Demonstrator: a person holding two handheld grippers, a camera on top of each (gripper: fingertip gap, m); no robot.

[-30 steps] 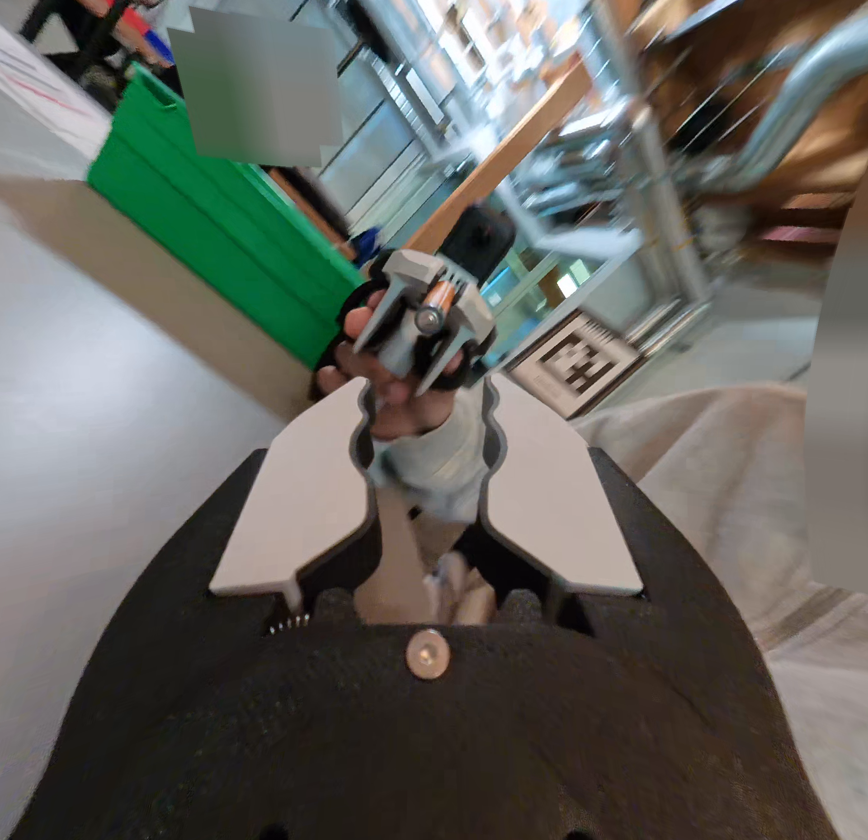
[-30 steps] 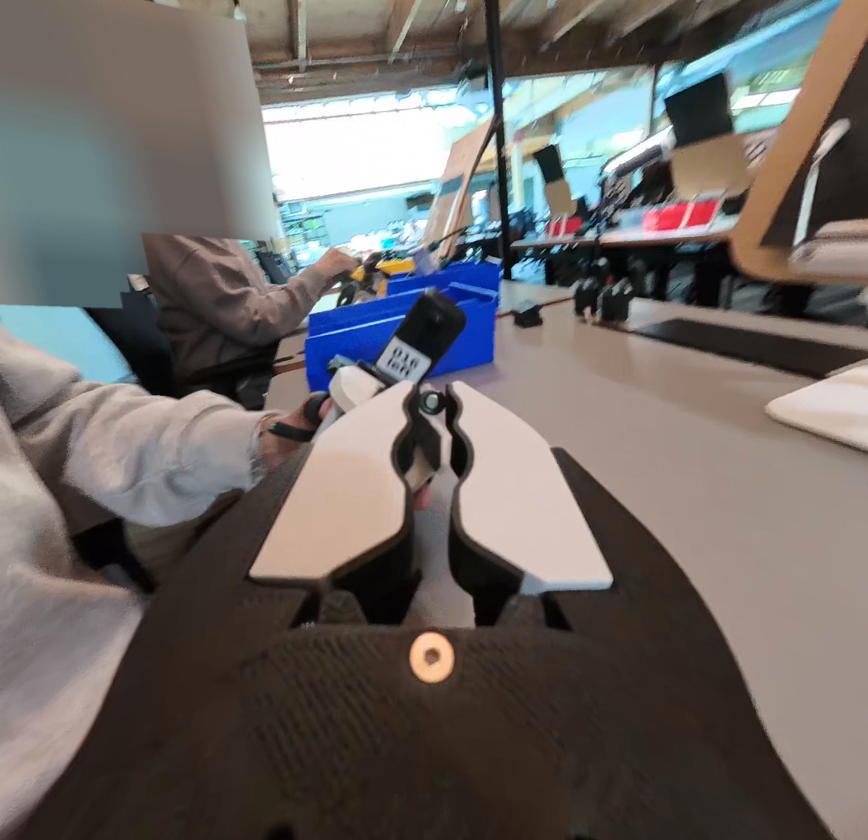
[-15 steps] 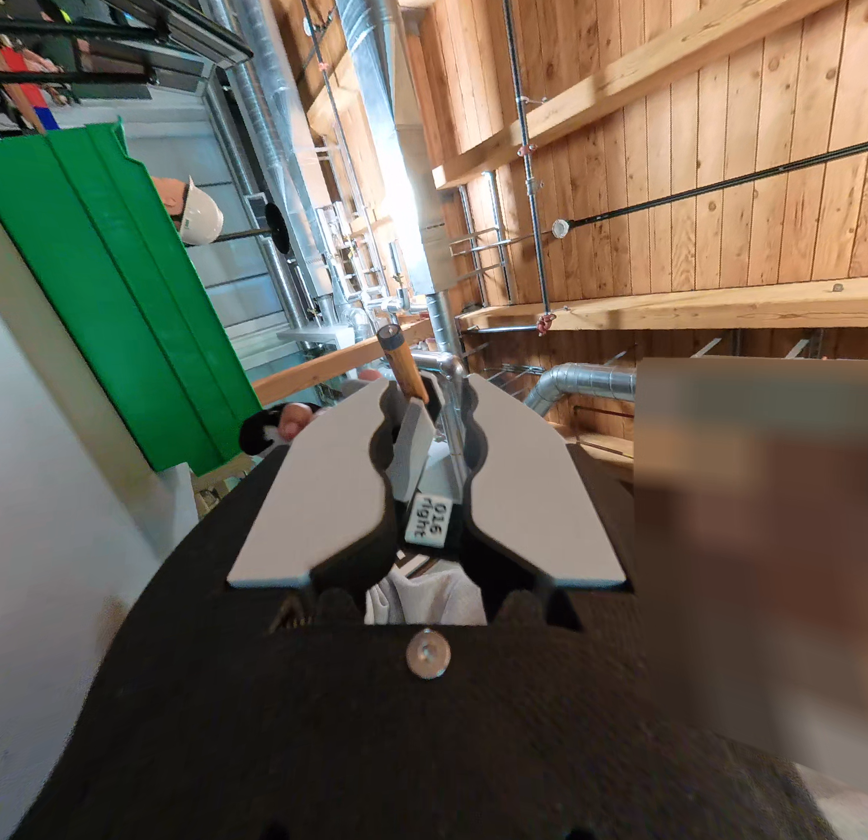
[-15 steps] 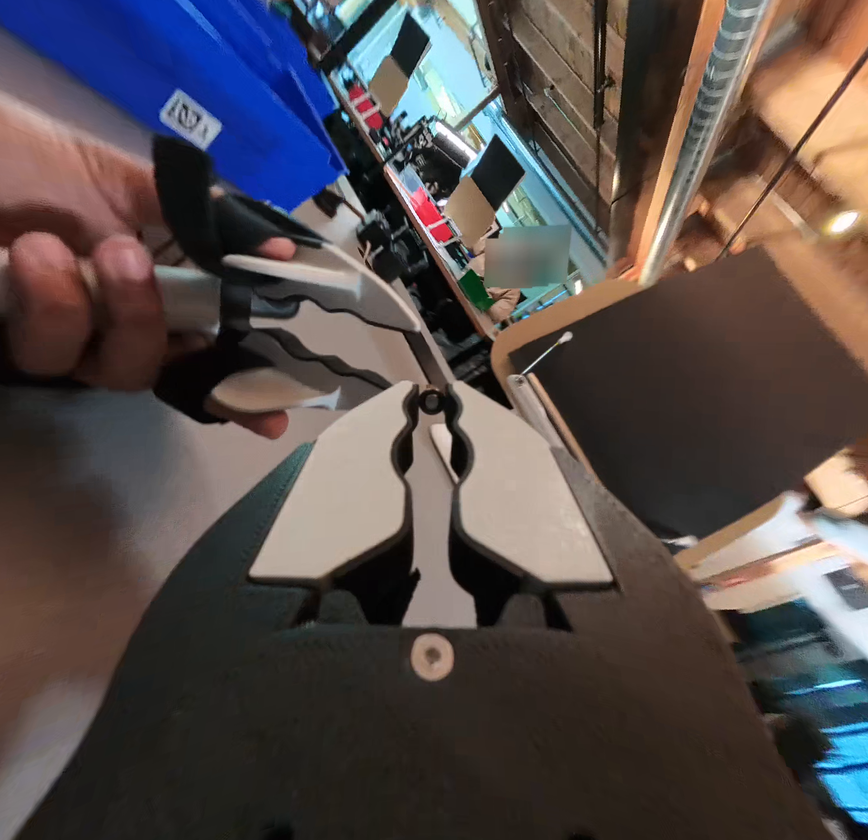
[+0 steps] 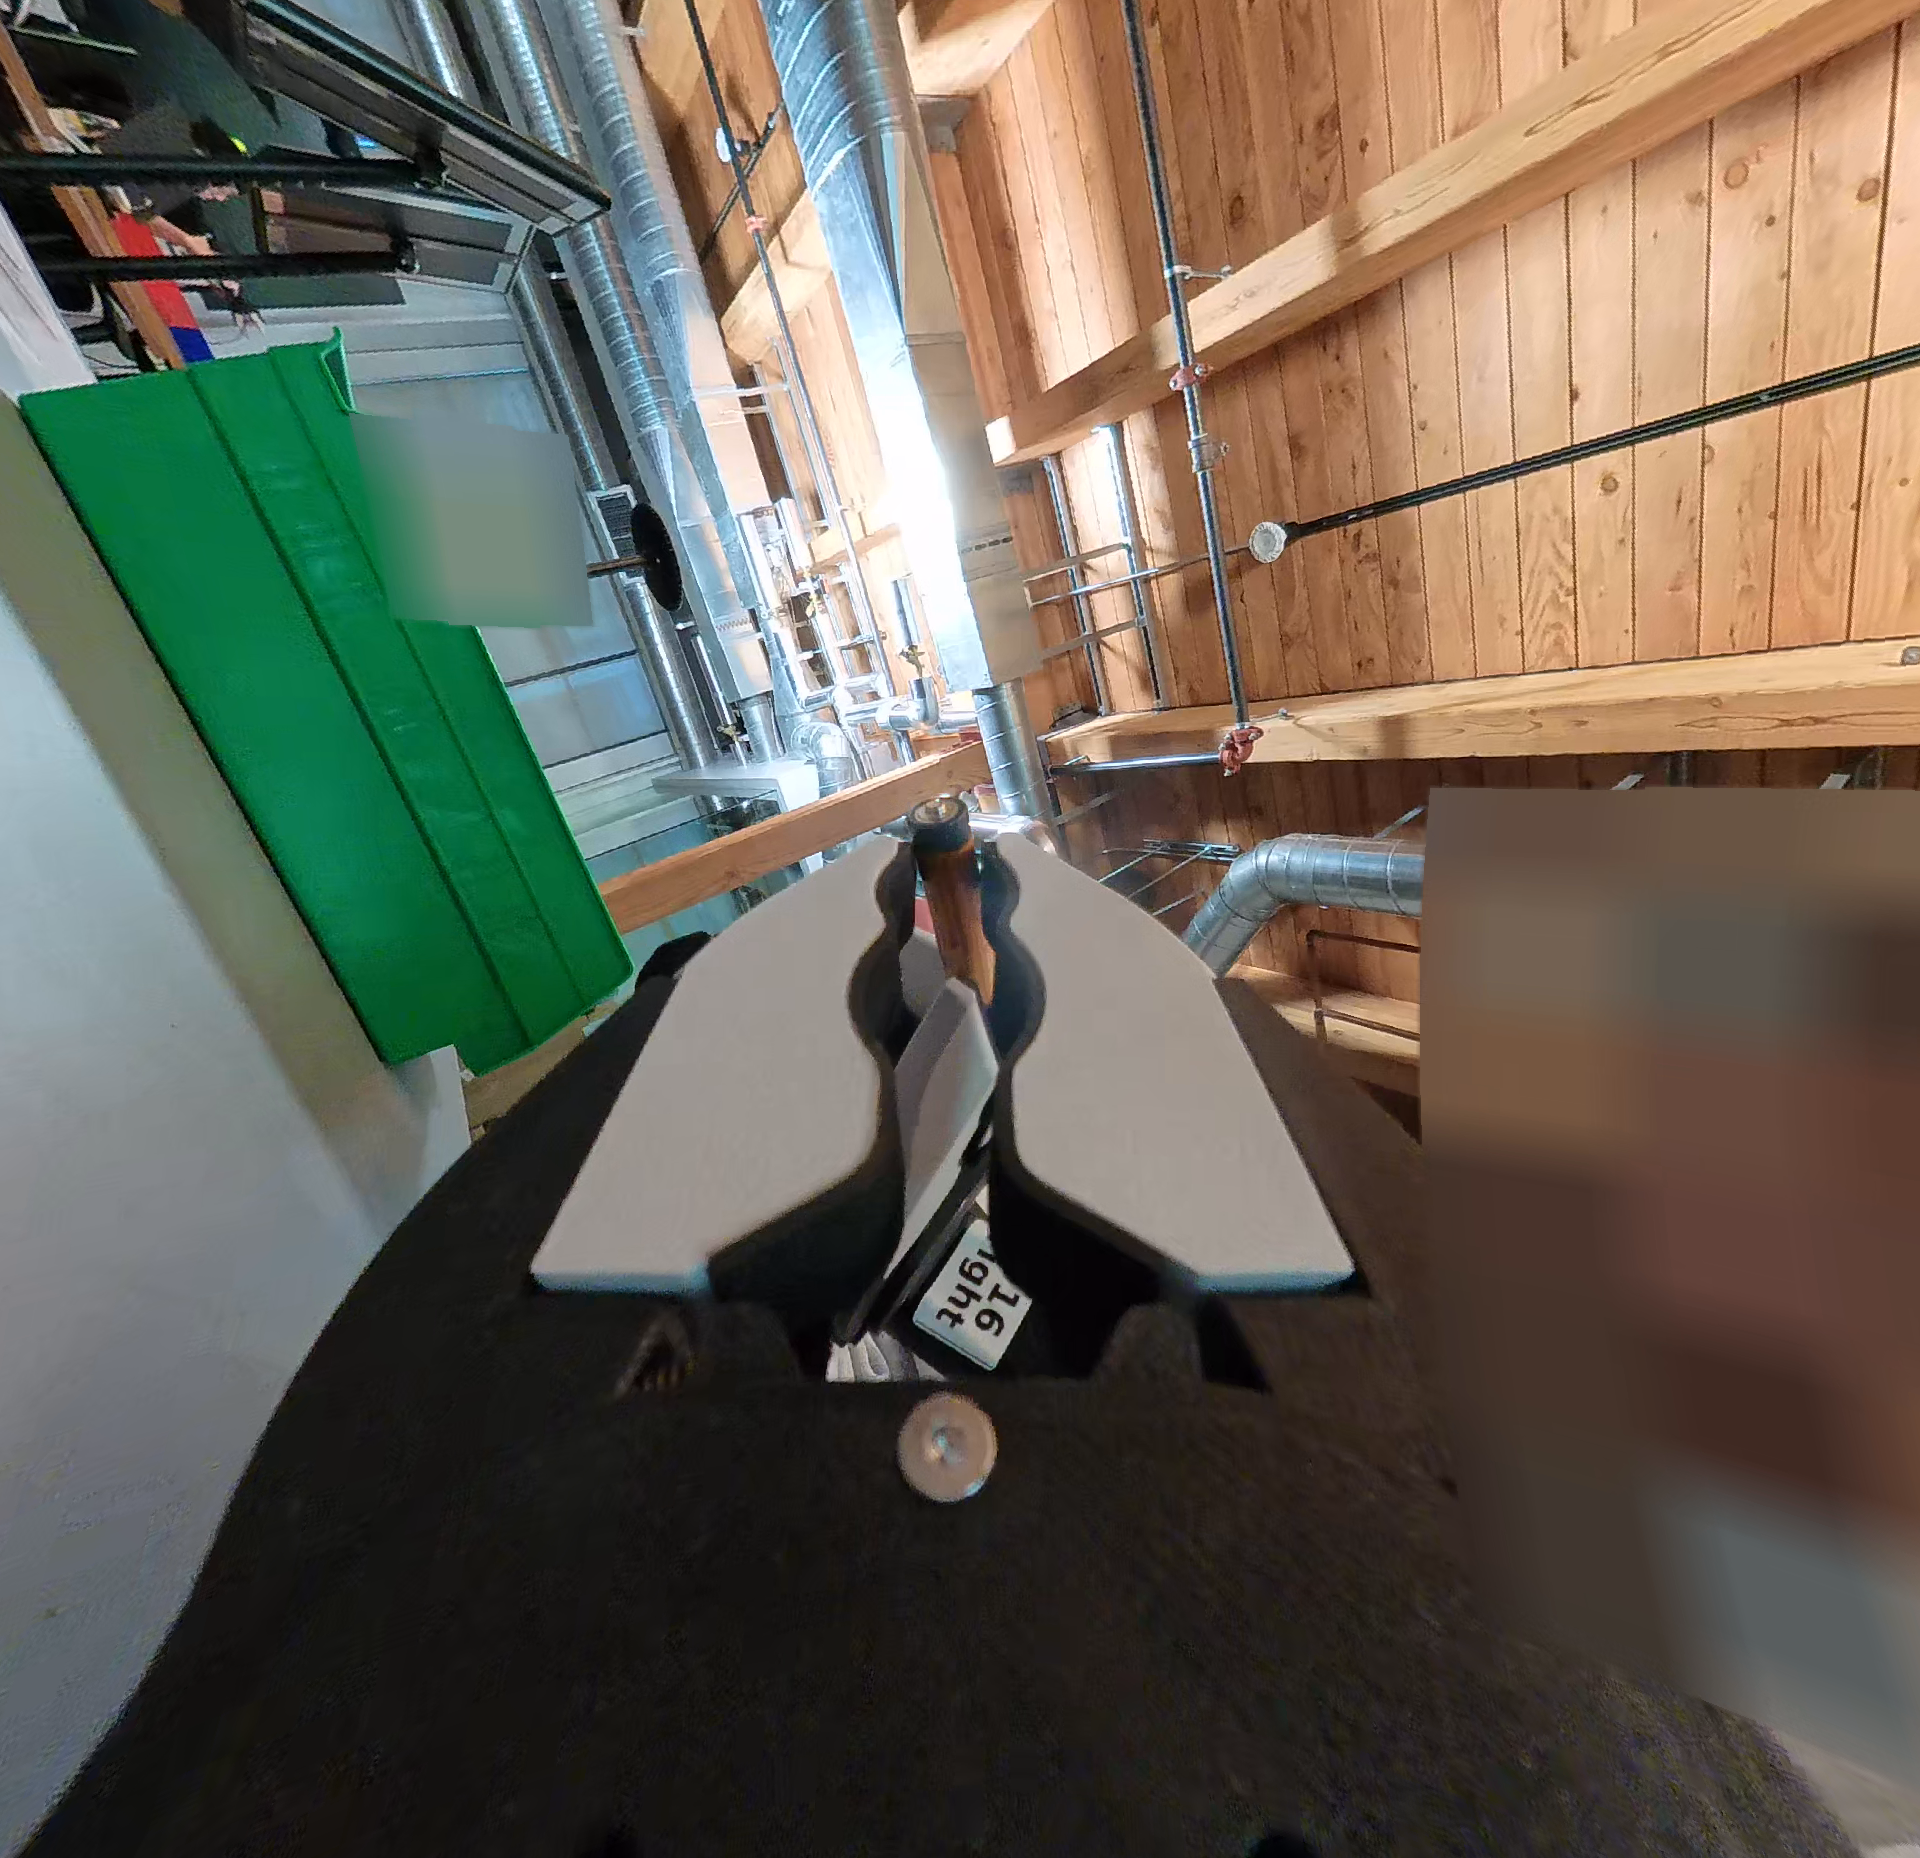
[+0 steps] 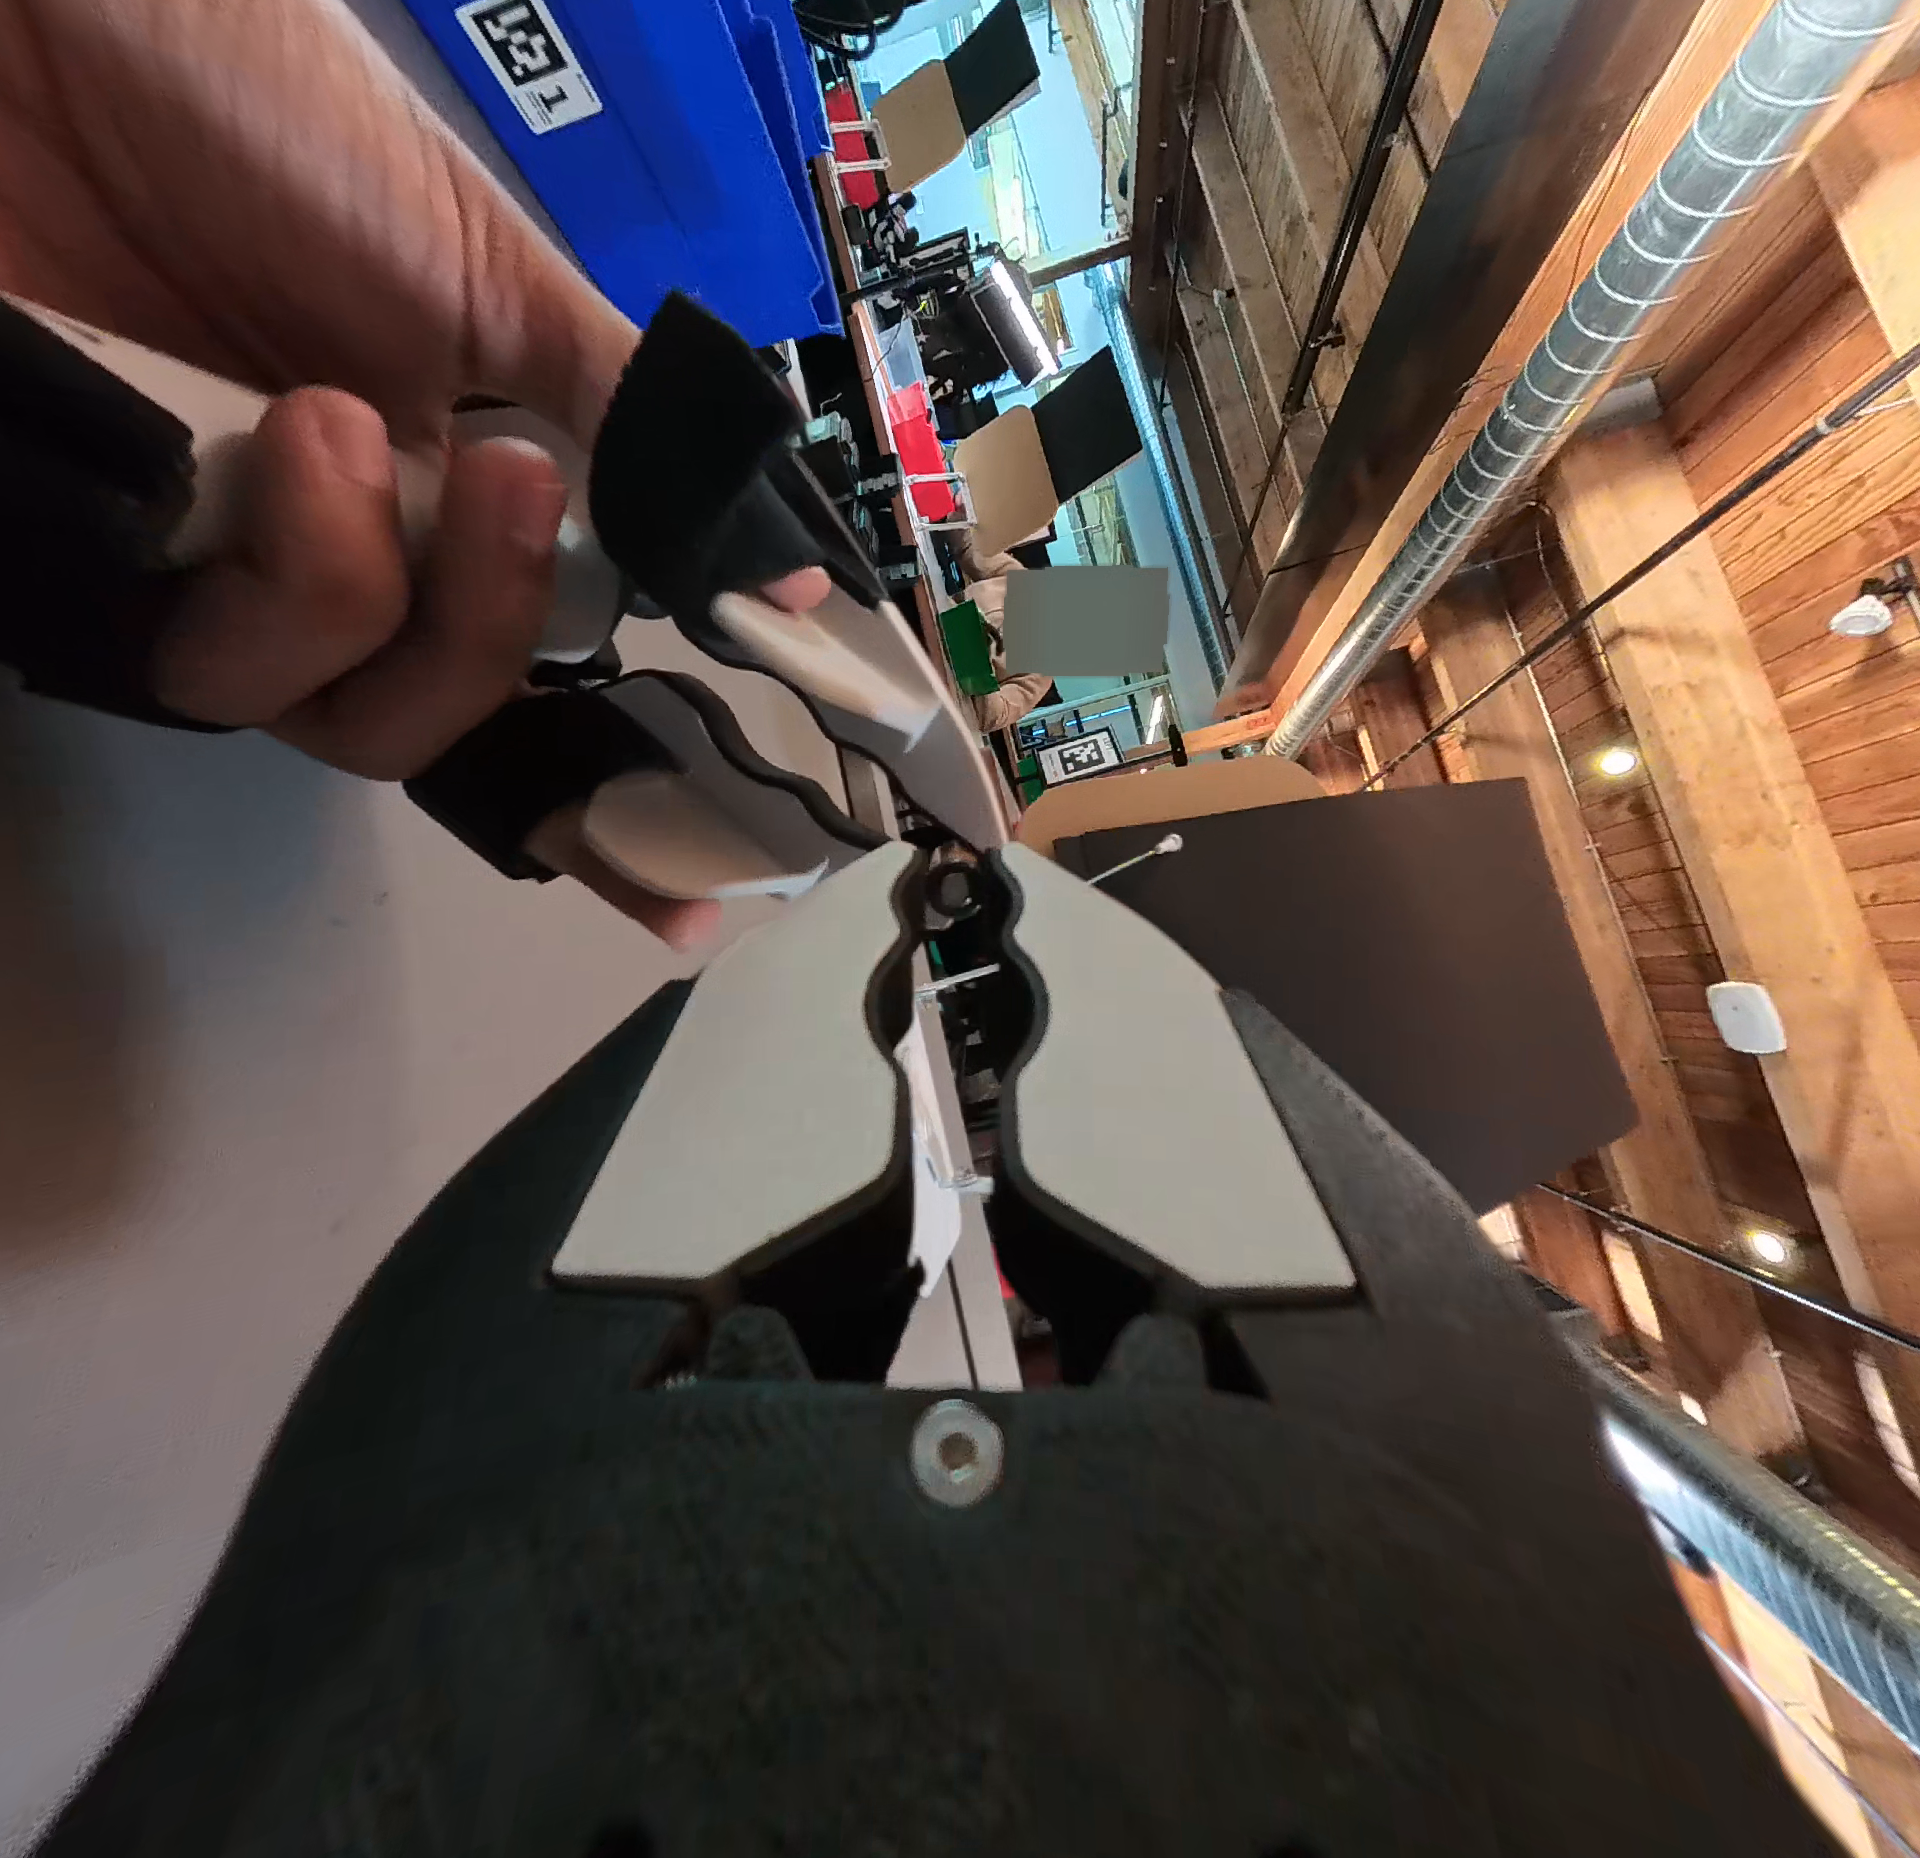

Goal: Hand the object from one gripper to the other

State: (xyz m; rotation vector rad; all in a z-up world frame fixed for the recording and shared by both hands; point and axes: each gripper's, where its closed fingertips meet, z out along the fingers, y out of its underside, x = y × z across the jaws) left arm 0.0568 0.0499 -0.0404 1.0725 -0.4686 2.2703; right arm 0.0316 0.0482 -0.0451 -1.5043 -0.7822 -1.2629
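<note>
The object is a small copper-and-black battery [image 5: 943,878]. In the left wrist view it stands between the tips of my left gripper [image 5: 945,852], whose jaws have closed in against its sides. One grey finger [image 5: 940,1070] of the right gripper lies under it, between my left fingers. In the right wrist view I see the battery [image 6: 948,886] end-on, clamped in the tip notch of my right gripper [image 6: 951,873]. The left gripper [image 6: 914,832] comes in from the upper left in a hand [image 6: 312,561], its fingers on either side of the battery.
Both grippers are held up in the air, tilted toward a wooden ceiling with metal ducts [image 5: 842,250]. A green bin [image 5: 343,686] stands on the grey table [image 5: 125,1081] at the left. A blue bin [image 6: 665,125] stands behind the hand.
The two grippers came together and swung upward. My left jaws have narrowed around the battery since half a second ago. My right gripper has stayed shut on it.
</note>
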